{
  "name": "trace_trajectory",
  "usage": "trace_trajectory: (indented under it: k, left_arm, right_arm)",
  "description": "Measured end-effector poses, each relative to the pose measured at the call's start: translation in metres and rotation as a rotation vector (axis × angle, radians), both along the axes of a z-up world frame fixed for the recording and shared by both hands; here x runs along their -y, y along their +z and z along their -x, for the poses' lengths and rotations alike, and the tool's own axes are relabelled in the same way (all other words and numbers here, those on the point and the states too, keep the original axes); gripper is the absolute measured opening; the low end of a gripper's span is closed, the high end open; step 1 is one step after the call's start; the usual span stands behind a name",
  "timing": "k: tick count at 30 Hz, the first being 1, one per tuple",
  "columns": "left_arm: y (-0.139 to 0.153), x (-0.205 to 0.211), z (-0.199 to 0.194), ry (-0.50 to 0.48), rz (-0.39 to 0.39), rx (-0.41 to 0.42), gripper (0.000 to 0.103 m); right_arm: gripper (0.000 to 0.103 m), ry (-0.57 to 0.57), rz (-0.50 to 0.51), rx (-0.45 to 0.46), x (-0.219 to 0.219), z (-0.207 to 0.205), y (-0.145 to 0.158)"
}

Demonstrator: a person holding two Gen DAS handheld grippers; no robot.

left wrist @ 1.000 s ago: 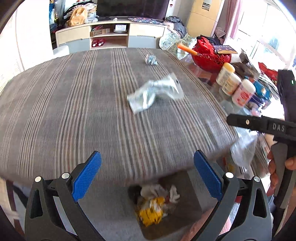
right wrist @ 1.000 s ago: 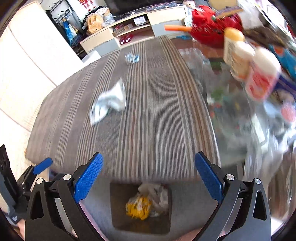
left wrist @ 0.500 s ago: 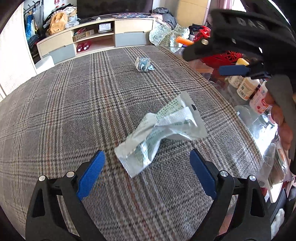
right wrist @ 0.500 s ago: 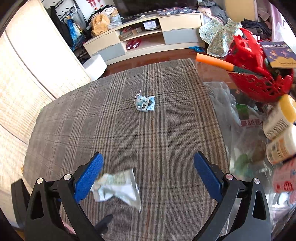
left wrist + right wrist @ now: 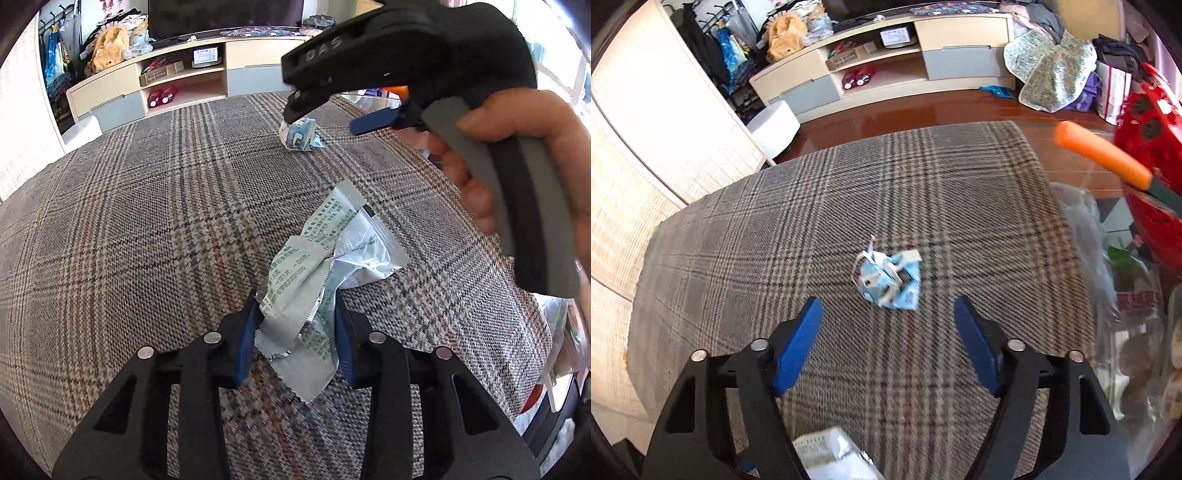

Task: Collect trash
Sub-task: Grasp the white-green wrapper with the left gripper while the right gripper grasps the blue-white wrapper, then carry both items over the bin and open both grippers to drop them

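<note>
Silver foil wrapper (image 5: 314,280) is pinched by left gripper (image 5: 295,334) on plaid cloth (image 5: 147,221). Right gripper (image 5: 888,343) is held wide open, empty, near crumpled blue carton (image 5: 888,280).

A plaid-covered worktop (image 5: 960,177) carries a crumpled blue-white carton (image 5: 888,282) near its middle, with a silver foil wrapper (image 5: 317,280) nearer the camera.

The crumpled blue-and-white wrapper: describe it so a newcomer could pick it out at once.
Start at the plaid grey-brown cloth covering the table. Near its middle, ahead of the open right gripper and untouched, lies the crumpled blue-and-white wrapper. It is small, balled up and light blue, unlike the longer silver foil packet with green print pinched in the left gripper.
</note>
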State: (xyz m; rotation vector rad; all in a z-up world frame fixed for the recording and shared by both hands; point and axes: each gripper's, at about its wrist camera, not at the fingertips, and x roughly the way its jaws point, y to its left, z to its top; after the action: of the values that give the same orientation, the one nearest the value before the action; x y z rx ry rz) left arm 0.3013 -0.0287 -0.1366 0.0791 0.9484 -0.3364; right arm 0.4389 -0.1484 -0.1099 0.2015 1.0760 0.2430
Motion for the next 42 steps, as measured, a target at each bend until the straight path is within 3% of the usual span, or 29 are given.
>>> trace_trajectory:
  k: [2,5,8,15,20,29,34,42]
  left_arm:
    - [0.0,-0.003,-0.003,-0.007,0.007,0.006,0.033]
    - [-0.001,-0.005,-0.006,-0.014,0.019,0.012,0.032]
    - [-0.001,-0.007,-0.007,-0.015,0.027,0.011,0.032]
    - [0.012,-0.012,0.006,0.013,0.03,0.013,0.032]
    - [0.033,-0.01,0.037,0.036,0.026,0.028,0.032]
    - [0.082,-0.013,0.116,0.08,0.029,0.056,0.032]
    - [0.094,-0.015,0.164,0.09,0.038,0.068,0.032]
    - [0.101,-0.017,0.237,0.094,0.042,0.083,0.033]
  right_arm:
    - [0.058,-0.002,-0.01,-0.012,-0.004,-0.01,-0.007]
    - [0.031,-0.005,0.013,-0.022,-0.008,-0.018,-0.016]
    - [0.024,0.008,0.01,-0.011,-0.01,-0.018,-0.016]
    - [0.022,0.058,0.068,0.029,-0.009,0.009,0.005]
    - [0.022,0.079,0.089,0.062,-0.002,0.045,0.037]
    - [0.022,0.095,0.129,0.136,0.012,0.148,0.104]
    - [0.022,0.109,0.122,0.179,0.015,0.216,0.134]
    - [0.022,0.119,0.116,0.196,0.02,0.31,0.143]
